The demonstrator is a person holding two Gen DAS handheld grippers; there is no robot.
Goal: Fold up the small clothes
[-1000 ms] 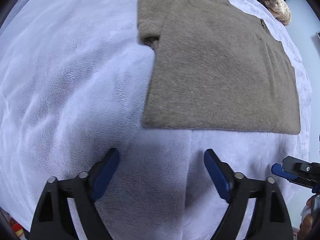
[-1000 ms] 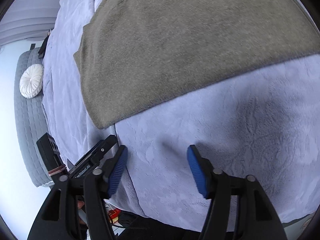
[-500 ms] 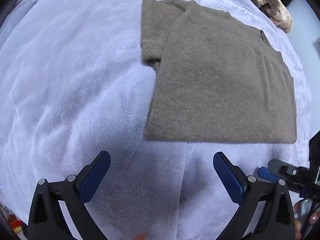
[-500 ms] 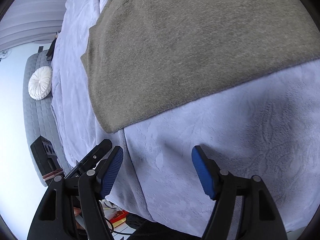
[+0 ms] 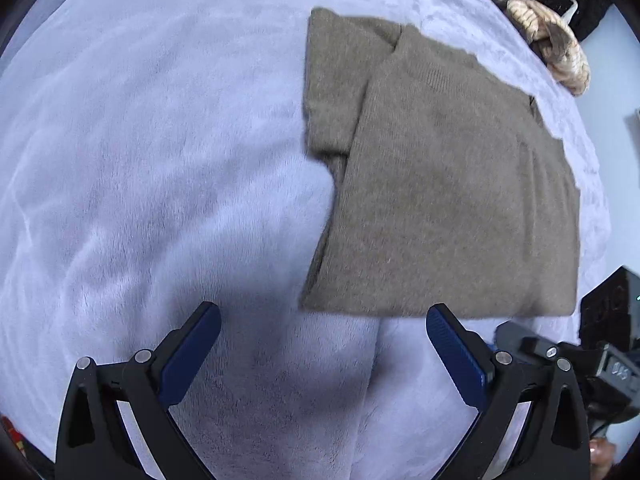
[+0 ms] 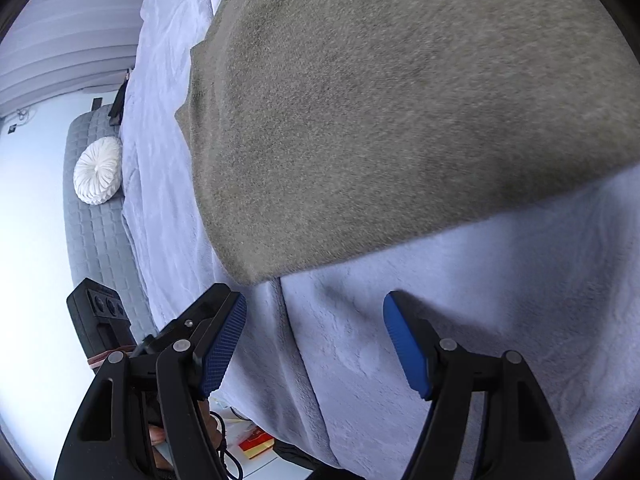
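Closest in the left wrist view, the left gripper (image 5: 323, 346) hangs over a pale lilac plush blanket (image 5: 160, 168), its two blue-padded jaws spread wide apart with nothing between them. At the lower right edge of that view, part of the right gripper (image 5: 560, 360) shows as a dark, blurred shape just beside the blanket's edge. In the right wrist view, the right gripper (image 6: 314, 344) also has its blue-padded jaws wide apart and empty, above the blanket (image 6: 480, 300) near the edge of the bed. Just beyond both grippers lies a folded grey-brown knitted sweater (image 5: 452, 200), flat on the blanket and apart from both sets of jaws. Its near hem runs straight across just past the fingertips, and one sleeve is folded beneath the body at the far left corner. In the right wrist view the sweater (image 6: 400, 112) fills most of the upper frame, its near corner just ahead of the left-hand jaw. Farther off, a pile of beige and black clothes (image 5: 556, 36) sits at the blanket's far right edge. To the far left in the right wrist view, a round white pleated cushion (image 6: 98, 170) rests on a grey quilted bench (image 6: 96, 232) beside the bed.
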